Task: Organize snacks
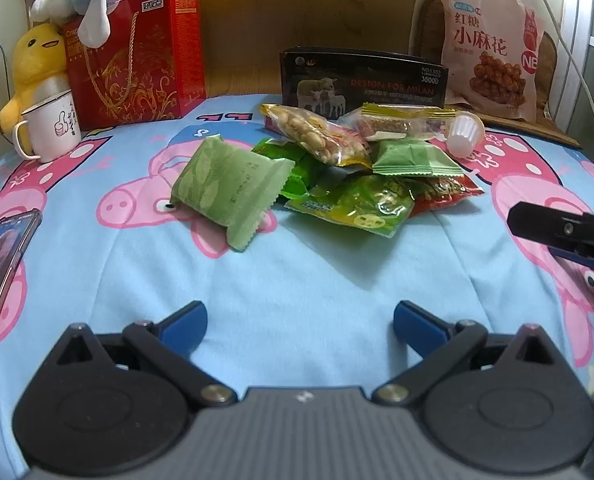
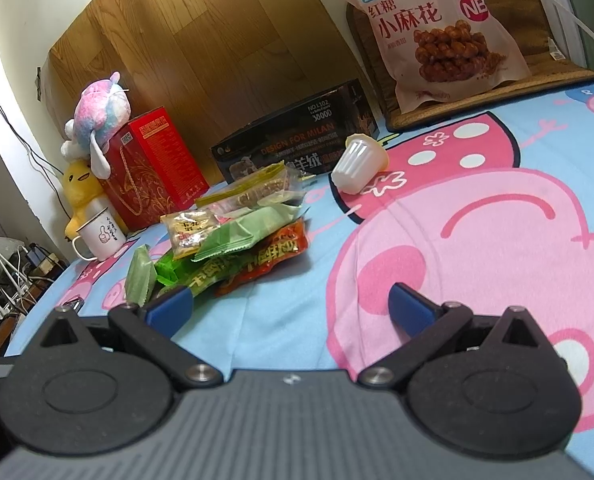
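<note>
Left view only: phone [image 1: 1,276] at bedsheet [image 1: 297,264] edge. Right view only: cables [image 2: 21,280] beside bed. Snack pile [image 1: 361,164] mid-sheet, before black box [image 1: 361,80]. Left gripper [image 1: 300,326] and right gripper [image 2: 291,308] both spread, empty. Wood headboard [image 2: 201,40] behind.

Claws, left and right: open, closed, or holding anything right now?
Left claw: open, empty, above the bedsheet, short of the snack pile.
Right claw: open, empty, beside the snack pile.

Bare bedsheet [image 1: 297,280] ahead, snack pile [image 1: 337,160] beyond, phone [image 1: 1,272] left
</note>
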